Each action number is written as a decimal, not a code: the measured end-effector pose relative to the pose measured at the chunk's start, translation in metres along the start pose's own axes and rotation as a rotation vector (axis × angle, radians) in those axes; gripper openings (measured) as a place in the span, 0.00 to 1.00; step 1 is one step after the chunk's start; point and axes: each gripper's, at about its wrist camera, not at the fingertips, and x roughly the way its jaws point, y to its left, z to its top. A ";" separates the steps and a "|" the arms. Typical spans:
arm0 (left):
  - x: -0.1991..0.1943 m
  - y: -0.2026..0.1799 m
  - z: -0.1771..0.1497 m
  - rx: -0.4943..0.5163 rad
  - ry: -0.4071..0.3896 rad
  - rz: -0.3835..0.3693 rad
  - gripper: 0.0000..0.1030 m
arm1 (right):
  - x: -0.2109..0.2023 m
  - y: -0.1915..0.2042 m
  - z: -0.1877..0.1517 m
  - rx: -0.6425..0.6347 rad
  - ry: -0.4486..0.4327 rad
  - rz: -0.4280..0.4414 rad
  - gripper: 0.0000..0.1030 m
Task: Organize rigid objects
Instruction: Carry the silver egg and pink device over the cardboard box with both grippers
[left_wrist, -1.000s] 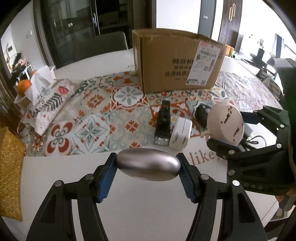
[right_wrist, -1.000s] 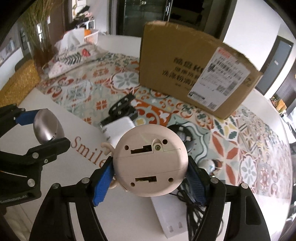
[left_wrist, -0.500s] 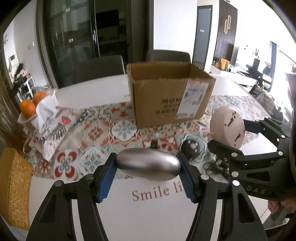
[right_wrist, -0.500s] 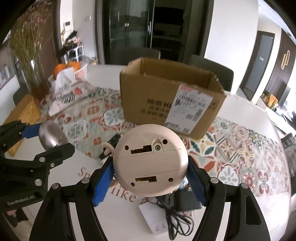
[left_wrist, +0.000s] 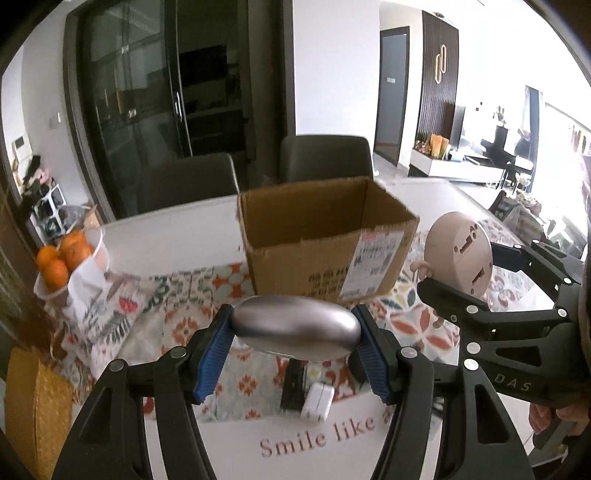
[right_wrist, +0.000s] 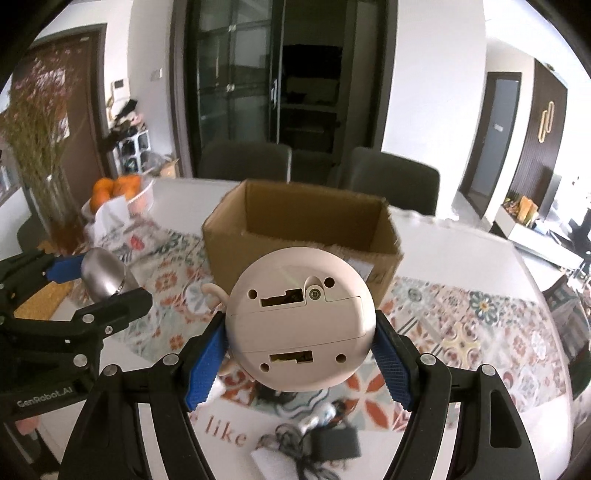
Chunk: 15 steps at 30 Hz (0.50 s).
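My left gripper (left_wrist: 295, 328) is shut on a silver oval metal object (left_wrist: 295, 326), held above the table in front of an open cardboard box (left_wrist: 325, 251). My right gripper (right_wrist: 299, 343) is shut on a round beige device (right_wrist: 299, 321) with its slotted back facing the camera, also raised before the box (right_wrist: 299, 225). In the left wrist view the beige device (left_wrist: 458, 254) and right gripper are at the right. In the right wrist view the silver object (right_wrist: 103, 275) is at the left.
On the table below lie a black bar (left_wrist: 293, 384), a white adapter (left_wrist: 317, 400), a black charger with cable (right_wrist: 332, 446) and a white flat box (right_wrist: 269, 461). A bowl of oranges (left_wrist: 62, 258) and a tissue pack stand at the left. Dark chairs (left_wrist: 325, 158) stand behind the table.
Both grippers have risen and tilted up with their objects; the box's open top now shows, and the table items sit lower in view.
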 end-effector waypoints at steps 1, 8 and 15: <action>0.000 0.000 0.004 0.002 -0.006 0.000 0.62 | 0.000 -0.003 0.004 0.003 -0.011 -0.007 0.72; 0.007 -0.003 0.040 0.018 -0.052 -0.003 0.62 | 0.001 -0.022 0.036 0.024 -0.077 -0.027 0.72; 0.022 -0.001 0.071 0.032 -0.081 0.007 0.62 | 0.013 -0.032 0.064 0.034 -0.101 -0.032 0.72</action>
